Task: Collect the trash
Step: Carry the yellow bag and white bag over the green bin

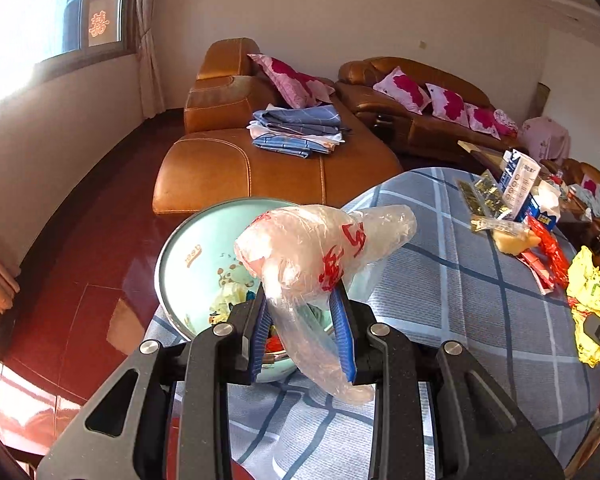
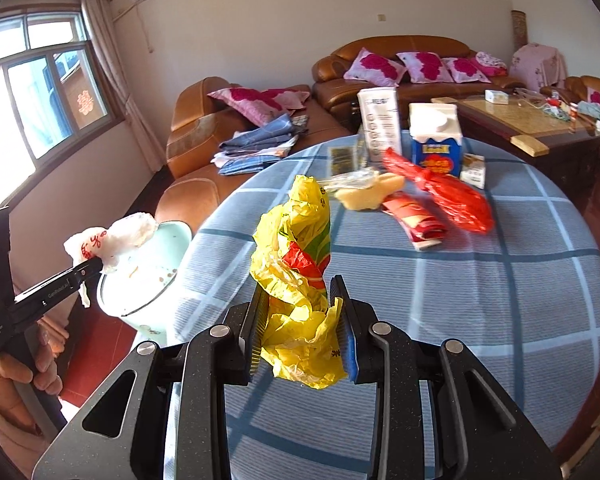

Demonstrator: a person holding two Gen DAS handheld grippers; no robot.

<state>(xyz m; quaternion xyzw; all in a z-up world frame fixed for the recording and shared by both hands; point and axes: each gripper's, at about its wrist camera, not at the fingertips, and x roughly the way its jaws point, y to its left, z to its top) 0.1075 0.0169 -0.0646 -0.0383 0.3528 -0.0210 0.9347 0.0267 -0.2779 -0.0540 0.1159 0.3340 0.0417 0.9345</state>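
Trash is mid-carry toward the pale green bin (image 1: pixel 188 264) at the surface's (image 2: pixel 500 280) near-left edge. The left hand-held gripper (image 1: pixel 302 308) pinches a clear plastic bag (image 1: pixel 316 248) right above the bin mouth; the right hand-held gripper (image 2: pixel 302 304) pinches a crumpled yellow bag (image 2: pixel 296 248) over the checked cloth. Next, likely: spread the left jaws so the bag drops inside, then bring the yellow one across. More wrappers (image 2: pixel 416 220) wait farther right.

Harsh daylight glares from the window (image 1: pixel 4 40); fisheye edges curve darkly.
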